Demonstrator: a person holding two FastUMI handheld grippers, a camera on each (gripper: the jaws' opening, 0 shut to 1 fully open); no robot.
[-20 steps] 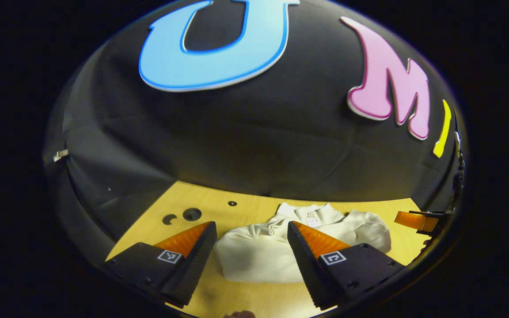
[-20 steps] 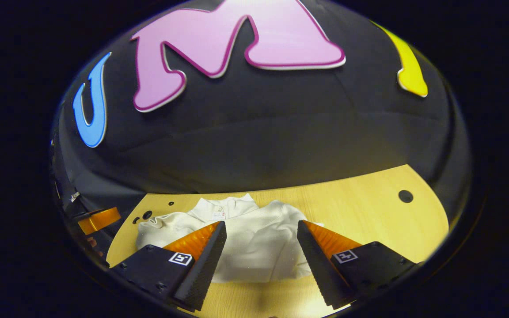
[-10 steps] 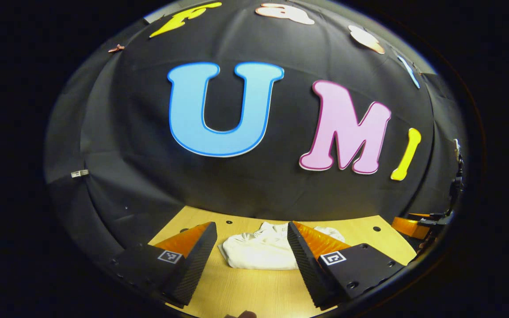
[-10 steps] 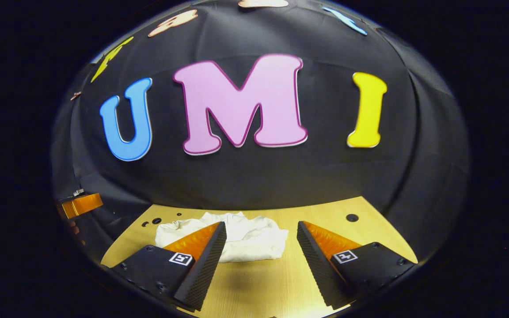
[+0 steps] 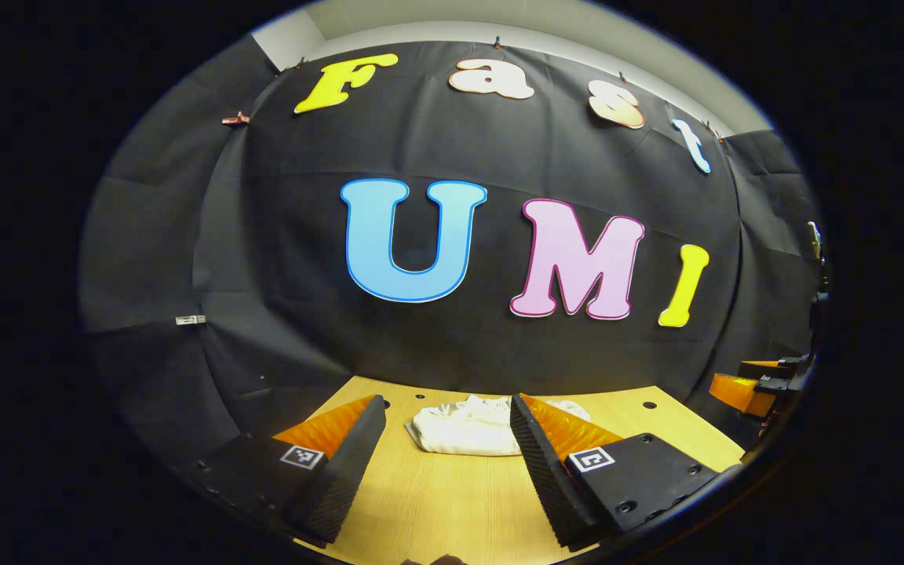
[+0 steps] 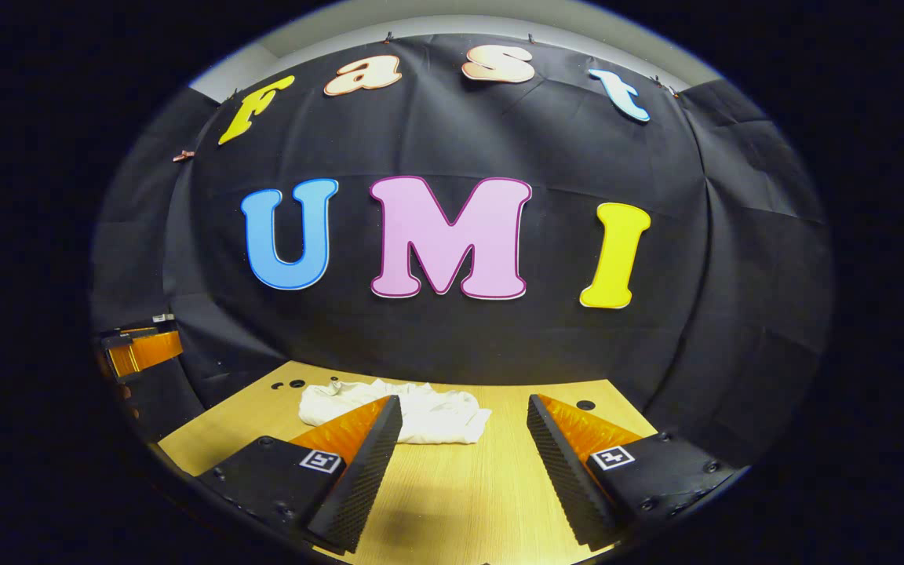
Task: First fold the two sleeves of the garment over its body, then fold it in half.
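The left gripper [image 5: 444,463] hangs above the near part of the table [image 5: 452,510], fingers spread wide with nothing between them. Beyond its tips, toward the back of the table near the cloth wall [image 5: 436,345], lies the garment [image 5: 468,424], a pale, compact bundle with no sleeve trailing out to either side. At the right edge of this view the other gripper shows, well apart from the cloth.

In the right gripper view the garment [image 6: 421,412] lies left of centre, partly behind the left finger, again a short flat bundle on the table [image 6: 460,494]. The right gripper [image 6: 464,471] is also spread and empty, well clear of the garment.

Compared with a second ago, the garment looks much smaller and farther off in both views, and far more of the wall is in sight: both grippers have pulled back and tilted up, away from the bundle. The bundle itself keeps the same outline it had then. Judging from its shape, with the sleeves tucked in and the body doubled over, the folding looks finished and this is the retreat after release; how neat the fold edges are is too small to tell.
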